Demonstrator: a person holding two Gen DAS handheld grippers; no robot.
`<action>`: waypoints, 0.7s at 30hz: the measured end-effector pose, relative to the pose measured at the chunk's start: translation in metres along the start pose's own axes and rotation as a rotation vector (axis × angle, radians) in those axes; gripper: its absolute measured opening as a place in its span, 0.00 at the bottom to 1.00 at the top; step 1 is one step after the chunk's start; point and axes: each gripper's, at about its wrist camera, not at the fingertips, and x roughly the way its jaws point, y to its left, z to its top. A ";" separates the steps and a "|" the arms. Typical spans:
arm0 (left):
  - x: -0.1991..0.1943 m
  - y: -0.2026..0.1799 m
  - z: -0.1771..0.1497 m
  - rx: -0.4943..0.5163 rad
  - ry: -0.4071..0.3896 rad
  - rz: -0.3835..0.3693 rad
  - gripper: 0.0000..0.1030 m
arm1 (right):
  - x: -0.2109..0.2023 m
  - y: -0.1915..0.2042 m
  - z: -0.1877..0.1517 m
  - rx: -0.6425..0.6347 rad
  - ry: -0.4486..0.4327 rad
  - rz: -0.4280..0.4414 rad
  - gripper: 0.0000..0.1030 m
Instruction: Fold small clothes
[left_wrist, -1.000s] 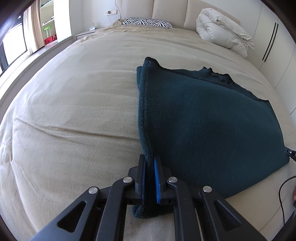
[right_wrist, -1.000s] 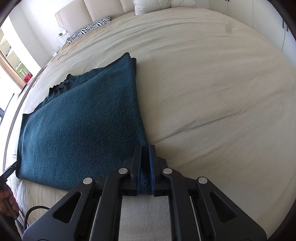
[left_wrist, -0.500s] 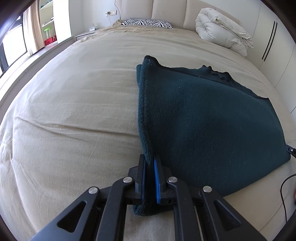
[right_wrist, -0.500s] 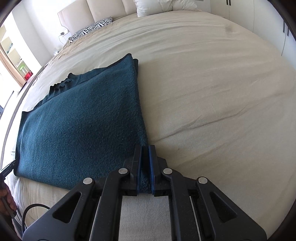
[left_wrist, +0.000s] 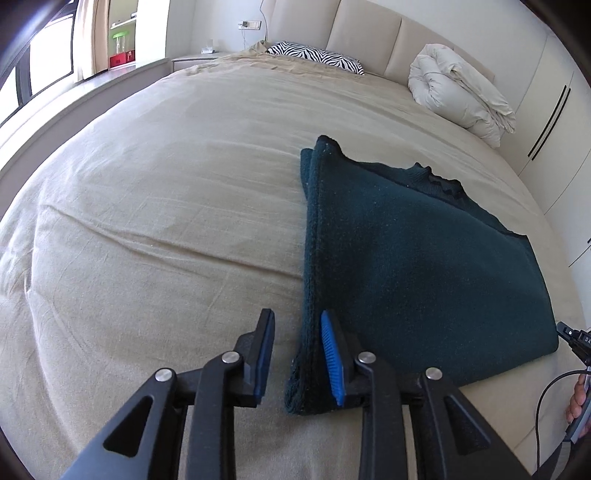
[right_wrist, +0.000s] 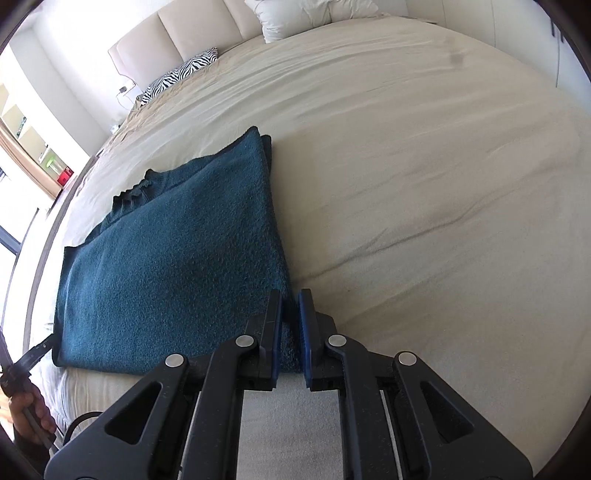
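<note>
Dark teal knit sweater (left_wrist: 413, 258) lies folded flat on the bed (left_wrist: 166, 206).

Bare bedsheet (left_wrist: 155, 206) left of sweater (left_wrist: 413, 266); rolled duvet (left_wrist: 461, 92), zebra pillow (left_wrist: 317, 57) far at headboard

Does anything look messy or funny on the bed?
Mostly tidy. The dark teal sweater lies folded flat on the bed, but its far corner shows layers that don't quite line up, and the ribbed collar pokes out along the far edge. Nothing looks torn or spilled.
</note>
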 end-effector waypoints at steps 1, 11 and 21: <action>-0.004 -0.002 0.004 0.003 -0.012 -0.005 0.29 | -0.007 0.001 0.003 0.008 -0.025 0.014 0.09; 0.031 -0.076 0.089 0.093 -0.072 -0.086 0.48 | 0.020 0.109 0.051 -0.036 -0.052 0.347 0.70; 0.122 -0.096 0.126 0.109 -0.018 -0.009 0.48 | 0.154 0.183 0.071 0.123 0.199 0.541 0.47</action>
